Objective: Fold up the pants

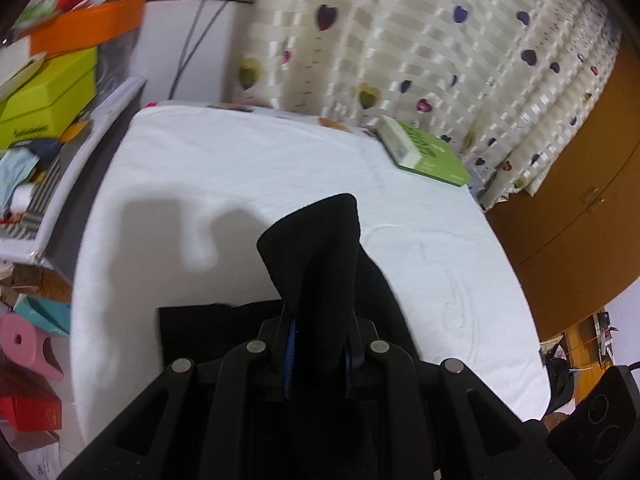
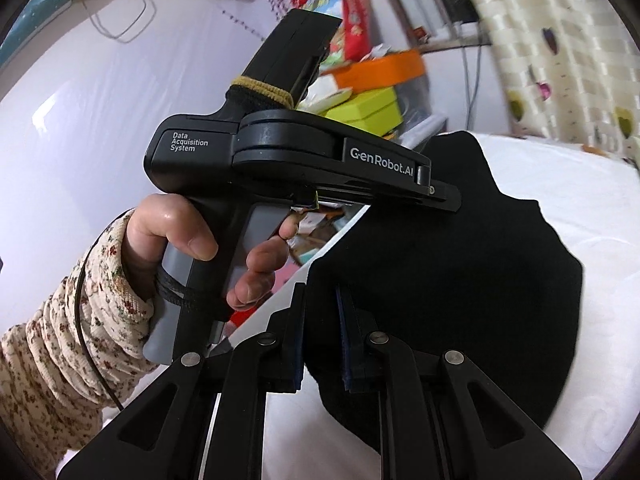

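Observation:
The black pants (image 1: 320, 248) hang over a white-covered table (image 1: 240, 176). My left gripper (image 1: 320, 344) is shut on a fold of the pants and lifts it above the table. In the right wrist view the pants (image 2: 460, 280) spread as a large black sheet held up over the table. My right gripper (image 2: 320, 336) is shut on their near edge. The left gripper's body (image 2: 304, 160), held in a hand with a floral sleeve, is just left of the cloth, its fingers hidden behind it.
A green book (image 1: 428, 152) lies at the table's far right edge. Stacked orange and lime boxes (image 1: 52, 80) and clutter crowd the left side. A heart-patterned curtain (image 1: 420, 40) hangs behind. A brown wooden cabinet (image 1: 580, 200) stands to the right.

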A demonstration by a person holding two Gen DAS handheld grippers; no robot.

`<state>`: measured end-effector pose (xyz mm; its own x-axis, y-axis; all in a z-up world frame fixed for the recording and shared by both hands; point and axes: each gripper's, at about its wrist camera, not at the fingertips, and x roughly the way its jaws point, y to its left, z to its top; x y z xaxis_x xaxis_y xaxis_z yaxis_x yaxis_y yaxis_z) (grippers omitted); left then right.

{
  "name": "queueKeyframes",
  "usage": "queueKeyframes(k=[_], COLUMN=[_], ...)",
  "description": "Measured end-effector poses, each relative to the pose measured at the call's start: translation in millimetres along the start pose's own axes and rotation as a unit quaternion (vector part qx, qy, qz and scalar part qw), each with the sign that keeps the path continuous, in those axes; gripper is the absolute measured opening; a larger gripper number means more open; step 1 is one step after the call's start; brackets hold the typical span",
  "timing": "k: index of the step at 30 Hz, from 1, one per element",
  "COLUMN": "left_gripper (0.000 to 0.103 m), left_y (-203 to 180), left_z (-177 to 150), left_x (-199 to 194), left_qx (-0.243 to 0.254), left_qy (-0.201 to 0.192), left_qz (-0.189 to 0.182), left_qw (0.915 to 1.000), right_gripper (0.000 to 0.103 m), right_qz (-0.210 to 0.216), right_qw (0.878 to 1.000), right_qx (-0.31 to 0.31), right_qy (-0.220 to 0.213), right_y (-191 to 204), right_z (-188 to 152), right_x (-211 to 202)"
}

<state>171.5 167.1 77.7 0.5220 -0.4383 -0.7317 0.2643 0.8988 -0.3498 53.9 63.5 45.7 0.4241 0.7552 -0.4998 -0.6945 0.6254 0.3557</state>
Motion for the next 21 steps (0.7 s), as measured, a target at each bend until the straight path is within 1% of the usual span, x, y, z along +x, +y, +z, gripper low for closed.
queueKeyframes(k=[4,7,8,10,13,15,17,18,21], left_gripper=[0.019,0.020,0.022,0.023,0.024,0.027,0.031,0.036,0.042], left_y=[33,55,62,68,71,75,76,78,80], left_z=[-9,-15,-17,-22,-25,-26,-28,-30,-33], left_x=[3,14,20,27,27,26,25,24,17], left_qx=[-0.023,-0.041,-0.042,-0.041,-0.036,-0.032,-0.026,-0.026,-0.026], left_qy=[0.006,0.020,0.028,0.031,0.022,0.018,0.016,0.014,0.003], left_qz=[0.003,0.003,0.005,0.010,-0.004,-0.007,-0.001,0.003,0.021], left_qw=[0.9997,0.9989,0.9987,0.9986,0.9991,0.9993,0.9995,0.9996,0.9994], right_gripper=[0.014,0.014,0.014,0.015,0.017,0.020,0.023,0.024,0.027], right_qz=[0.001,-0.001,-0.002,-0.001,0.002,0.005,0.009,0.011,0.013], right_qw=[1.000,1.000,0.999,0.999,0.998,0.998,0.998,0.998,0.998], right_qx=[-0.004,0.005,0.006,0.014,0.028,0.031,0.030,0.030,0.024], right_qy=[0.017,0.029,0.032,0.038,0.049,0.052,0.054,0.056,0.063], right_y=[3,3,3,1,-4,-5,-7,-6,-3], right_z=[-2,-7,-9,-13,-16,-18,-16,-16,-14], right_x=[22,34,37,43,51,55,59,59,58])
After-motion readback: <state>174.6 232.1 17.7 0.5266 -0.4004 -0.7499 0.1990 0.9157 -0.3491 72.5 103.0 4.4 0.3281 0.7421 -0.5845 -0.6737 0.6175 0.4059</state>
